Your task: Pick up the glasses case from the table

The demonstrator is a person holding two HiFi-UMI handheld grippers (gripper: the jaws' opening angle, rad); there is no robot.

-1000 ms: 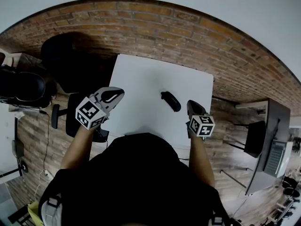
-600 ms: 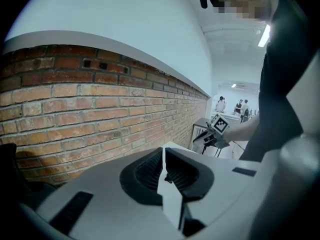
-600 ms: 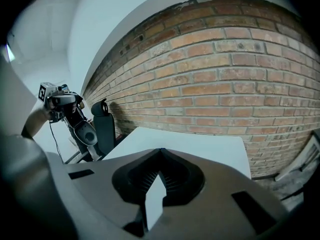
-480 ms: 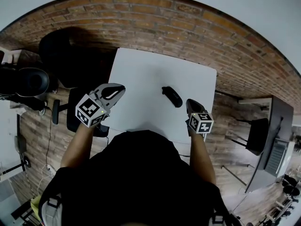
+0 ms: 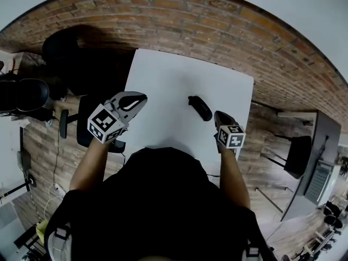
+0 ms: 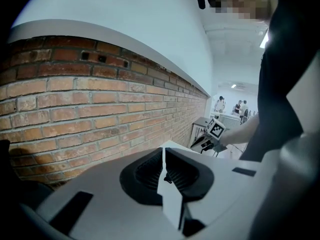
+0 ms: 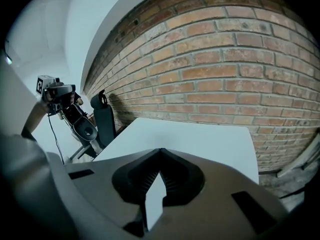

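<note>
The black glasses case point(image 5: 199, 107) lies on the white table point(image 5: 168, 86), right of its middle and angled. My right gripper point(image 5: 222, 118) hangs just right of the case near the table's right edge, shut and empty, apart from the case. My left gripper point(image 5: 134, 99) hovers over the table's left edge, its tips together with nothing between them. In the left gripper view the jaws point(image 6: 163, 151) meet at their tips. In the right gripper view the jaws point(image 7: 160, 151) are shut above the white tabletop point(image 7: 200, 139). Neither gripper view shows the case.
A brick wall point(image 5: 179, 15) runs behind the table's far edge. A black office chair point(image 5: 81, 126) stands left of the table, with more dark chairs point(image 5: 24, 94) further left. A dark desk point(image 5: 318, 156) and chair point(image 5: 296, 156) stand to the right.
My right gripper has sunk lower beside the case. The left gripper has dropped slightly at the table's left edge. The case has not moved on the table.
</note>
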